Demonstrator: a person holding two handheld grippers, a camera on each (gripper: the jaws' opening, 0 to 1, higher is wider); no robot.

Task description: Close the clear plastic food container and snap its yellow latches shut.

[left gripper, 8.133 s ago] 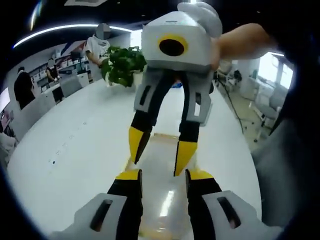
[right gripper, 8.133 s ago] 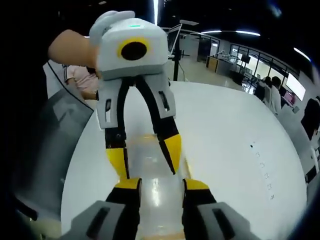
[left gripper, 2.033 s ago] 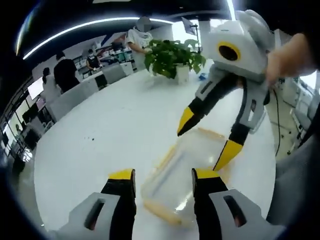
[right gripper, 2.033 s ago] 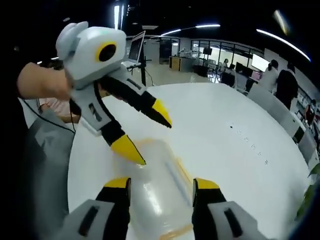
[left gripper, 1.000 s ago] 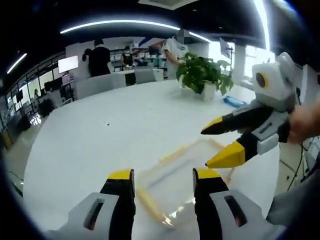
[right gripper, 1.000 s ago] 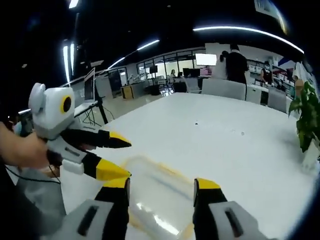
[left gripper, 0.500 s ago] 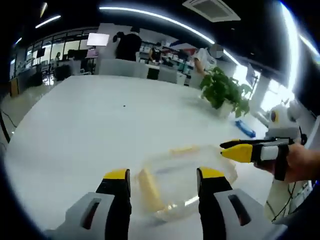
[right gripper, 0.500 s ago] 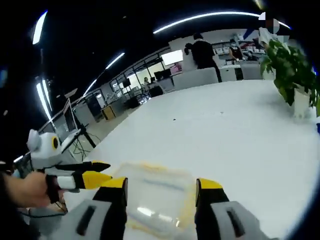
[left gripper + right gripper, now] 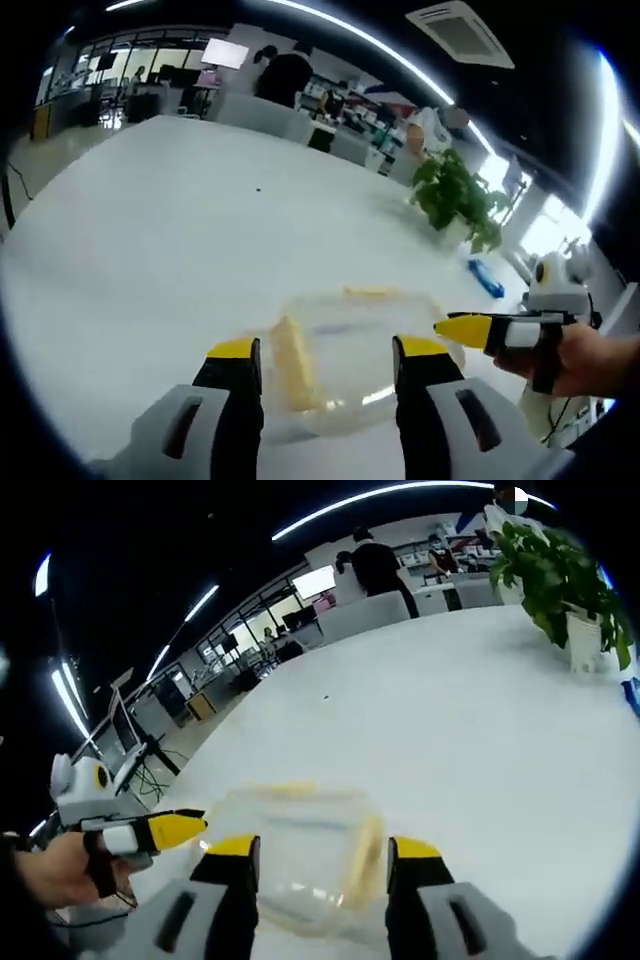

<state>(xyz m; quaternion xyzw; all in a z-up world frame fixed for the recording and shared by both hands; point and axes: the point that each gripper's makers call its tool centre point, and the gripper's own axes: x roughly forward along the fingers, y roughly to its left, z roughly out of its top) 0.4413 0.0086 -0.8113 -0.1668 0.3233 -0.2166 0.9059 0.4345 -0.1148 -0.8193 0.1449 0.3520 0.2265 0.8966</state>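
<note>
Both grippers wide: left gripper [image 9: 320,350] & right gripper [image 9: 315,848] straddle clear container [image 9: 345,345] on table [image 9: 150,220].

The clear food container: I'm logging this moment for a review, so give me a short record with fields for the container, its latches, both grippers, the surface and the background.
container: clear food container on the white table, lid appears on
latches: yellow latch on one side, another at the far edge; whether snapped cannot be told
left gripper: left gripper open, jaws either side of the container
right gripper: right gripper open, jaws straddling the container
background: potted plant; people at desks
</note>
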